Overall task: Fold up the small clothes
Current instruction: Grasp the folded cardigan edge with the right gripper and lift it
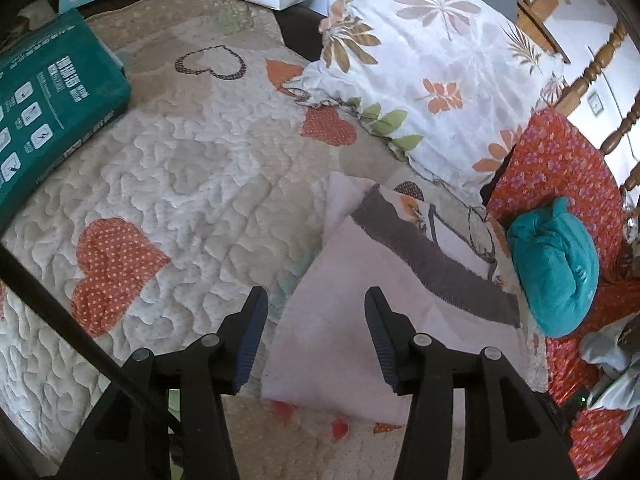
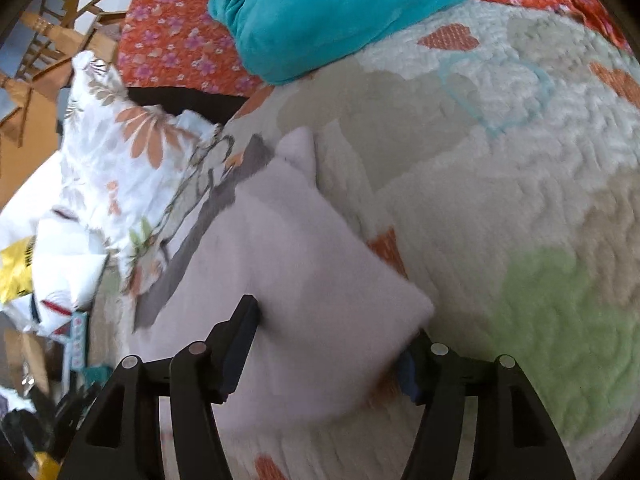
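A small pale pink garment with a grey band lies folded on the heart-patterned quilt. My left gripper hovers just above its near part, jaws open, with nothing pinched between them. In the right wrist view the same garment fills the space between the jaws of my right gripper. A corner of the cloth covers the right fingertip, and the left finger touches the cloth's edge. The jaws stand wide apart, and I see no pinch on the thin cloth.
A rolled teal garment rests on red floral fabric to the right. A leaf-print pillow lies behind the garment, and a teal box sits at the left. Wooden chair rails stand beyond the bed.
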Available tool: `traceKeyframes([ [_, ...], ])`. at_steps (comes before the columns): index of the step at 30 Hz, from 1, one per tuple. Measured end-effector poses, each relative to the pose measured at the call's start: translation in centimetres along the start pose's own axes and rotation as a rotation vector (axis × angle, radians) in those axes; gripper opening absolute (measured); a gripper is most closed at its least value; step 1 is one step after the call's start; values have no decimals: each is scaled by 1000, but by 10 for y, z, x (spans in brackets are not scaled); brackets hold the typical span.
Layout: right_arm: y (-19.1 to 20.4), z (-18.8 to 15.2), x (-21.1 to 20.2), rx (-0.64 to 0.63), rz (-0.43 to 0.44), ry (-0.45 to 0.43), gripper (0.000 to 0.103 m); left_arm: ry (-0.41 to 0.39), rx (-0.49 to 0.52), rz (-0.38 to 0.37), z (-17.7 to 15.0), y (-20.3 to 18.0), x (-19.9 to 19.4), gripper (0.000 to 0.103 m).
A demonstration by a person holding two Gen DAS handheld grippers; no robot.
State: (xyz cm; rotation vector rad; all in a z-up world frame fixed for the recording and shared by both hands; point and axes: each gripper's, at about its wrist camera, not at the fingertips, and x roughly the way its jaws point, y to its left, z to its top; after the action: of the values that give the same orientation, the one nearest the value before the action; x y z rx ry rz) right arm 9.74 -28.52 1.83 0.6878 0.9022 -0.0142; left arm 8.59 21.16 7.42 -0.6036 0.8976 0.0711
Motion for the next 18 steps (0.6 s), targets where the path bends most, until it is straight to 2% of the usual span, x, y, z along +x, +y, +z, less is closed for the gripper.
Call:
traceKeyframes([
  [1,9,5,6,-21,-13,19,31,-1,-9,-4,2,3,-2,49],
  [2,21,8,9,-45,-27,31,24,-7,-21,-7,4,7,-5,49],
  [4,56,13,6,-141,-74,0,22,-27,-42,-1,10,15,-12,49],
  [7,122,11,-3,-323,-90,-46,20,-75,-85,19,21,31,-25,50],
  [10,195,-6,2,-512,-103,-67,19,-121,-132,28,32,48,-40,51],
  [11,223,-18,8,-586,-99,-61,18,-138,-148,30,35,54,-45,51],
  [15,296,-69,40,-775,-84,-21,15,-188,-184,45,45,71,-62,51],
  [18,332,-120,69,-906,-76,30,13,-220,-197,65,52,83,-73,52],
])
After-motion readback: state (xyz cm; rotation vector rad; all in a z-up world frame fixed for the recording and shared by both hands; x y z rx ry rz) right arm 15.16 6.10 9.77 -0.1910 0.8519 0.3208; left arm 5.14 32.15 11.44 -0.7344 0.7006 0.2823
